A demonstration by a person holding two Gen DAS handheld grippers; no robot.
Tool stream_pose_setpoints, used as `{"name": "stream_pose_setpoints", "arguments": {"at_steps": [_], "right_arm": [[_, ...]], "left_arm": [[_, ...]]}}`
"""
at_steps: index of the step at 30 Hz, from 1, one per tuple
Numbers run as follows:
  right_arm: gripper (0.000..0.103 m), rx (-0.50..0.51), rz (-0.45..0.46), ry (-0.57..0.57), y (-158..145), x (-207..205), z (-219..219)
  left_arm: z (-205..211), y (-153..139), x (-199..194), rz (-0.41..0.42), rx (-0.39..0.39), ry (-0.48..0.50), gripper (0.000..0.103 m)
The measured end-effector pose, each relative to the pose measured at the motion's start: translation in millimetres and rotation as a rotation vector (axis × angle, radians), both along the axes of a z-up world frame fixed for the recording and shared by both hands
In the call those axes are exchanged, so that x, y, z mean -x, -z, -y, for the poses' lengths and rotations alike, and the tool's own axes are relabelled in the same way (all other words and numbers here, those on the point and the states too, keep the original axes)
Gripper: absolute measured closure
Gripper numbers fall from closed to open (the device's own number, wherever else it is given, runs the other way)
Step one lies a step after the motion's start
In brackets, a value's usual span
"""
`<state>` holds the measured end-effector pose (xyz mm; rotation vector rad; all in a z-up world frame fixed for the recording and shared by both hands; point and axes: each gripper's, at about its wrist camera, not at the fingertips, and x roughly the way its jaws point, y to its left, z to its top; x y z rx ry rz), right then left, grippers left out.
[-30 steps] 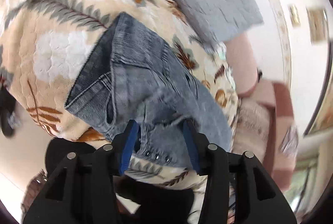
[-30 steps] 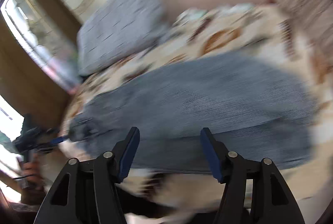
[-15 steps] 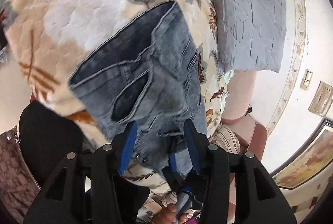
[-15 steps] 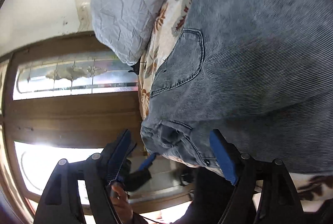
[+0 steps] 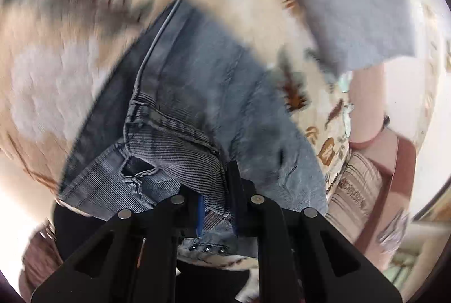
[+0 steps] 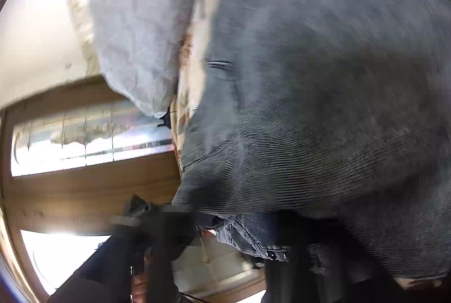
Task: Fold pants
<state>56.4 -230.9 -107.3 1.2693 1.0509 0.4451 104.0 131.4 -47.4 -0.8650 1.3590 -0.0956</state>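
Now, step: left gripper fingers clamped on jeans waistband on bed.
Right gripper: fingers' state unclear.
Next: carry waistband over.

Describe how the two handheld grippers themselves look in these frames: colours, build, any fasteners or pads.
The left gripper is matte black, with angular linkage arms cut by triangular openings, round silver pivot pins, and blue pads lining the inner faces of its fingers. No cables or markings show. The right gripper appears only as dark, motion-blurred shapes; its pads and fasteners cannot be made out.
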Motion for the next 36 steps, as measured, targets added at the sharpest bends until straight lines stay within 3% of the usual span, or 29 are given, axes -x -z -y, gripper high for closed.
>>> {"name": "stream_pose_setpoints", "arguments": {"at_steps": [3, 5, 7, 11, 13, 15, 18, 21, 23, 27, 29, 30, 31, 32, 33, 35, 36], "right_arm": [[0.093, 0.073, 0.116, -0.072, -33, 15, 4], [0.093, 0.111, 0.130, -0.116, -36, 31, 5], [0.093, 0.122, 0.075, -0.155, -18, 49, 0], [0.088, 0.142, -0.038, -0.193, 27, 58, -9], [0.085, 0.158, -0.057, -0.196, 28, 61, -1], [0.076, 0.204, -0.016, -0.175, 13, 67, 16], [0.056, 0.300, 0.046, -0.042, -16, 88, 79], [0.054, 0.407, 0.028, 0.247, -32, 125, 181], [0.051, 0.396, -0.007, 0.399, -30, 144, 231], [0.042, 0.311, -0.026, 0.503, -20, 149, 277], [0.042, 0.293, -0.028, 0.506, -10, 134, 282], [0.046, 0.299, -0.037, 0.505, -7, 130, 284], [0.056, 0.305, -0.049, 0.483, -2, 119, 290], [0.095, 0.315, -0.059, 0.452, -5, 111, 293], [0.093, 0.329, -0.048, 0.445, -14, 102, 298], [0.094, 0.326, 0.114, 0.488, -59, 104, 301], [0.094, 0.377, 0.211, 0.487, -90, 111, 300]], "left_arm": [[3, -35, 24, 0.143, -0.081, 0.096, 0.092], [5, -40, 47, 0.211, -0.160, 0.155, 0.092], [4, -22, 58, 0.195, -0.210, 0.157, 0.092], [-8, 37, 67, 0.042, -0.152, 0.095, 0.092], [-13, 38, 72, 0.039, -0.118, 0.075, 0.091], [-17, 30, 78, 0.073, -0.102, 0.076, 0.090], [-20, 25, 83, 0.103, -0.075, 0.083, 0.080], [-16, 31, 85, 0.091, -0.036, 0.082, 0.068], [-5, 35, 81, 0.080, -0.022, 0.080, 0.065], [6, 43, 75, 0.051, -0.031, 0.071, 0.065], [10, 40, 69, 0.053, -0.068, 0.066, 0.073], [11, 38, 65, 0.051, -0.095, 0.063, 0.085], [11, 35, 59, 0.053, -0.113, 0.063, 0.091], [9, 29, 54, 0.063, -0.117, 0.053, 0.092], [6, 22, 52, 0.079, -0.103, 0.034, 0.092], [-1, -1, 52, 0.142, -0.075, 0.002, 0.092], [-3, -11, 54, 0.174, -0.085, 0.004, 0.092]]}}
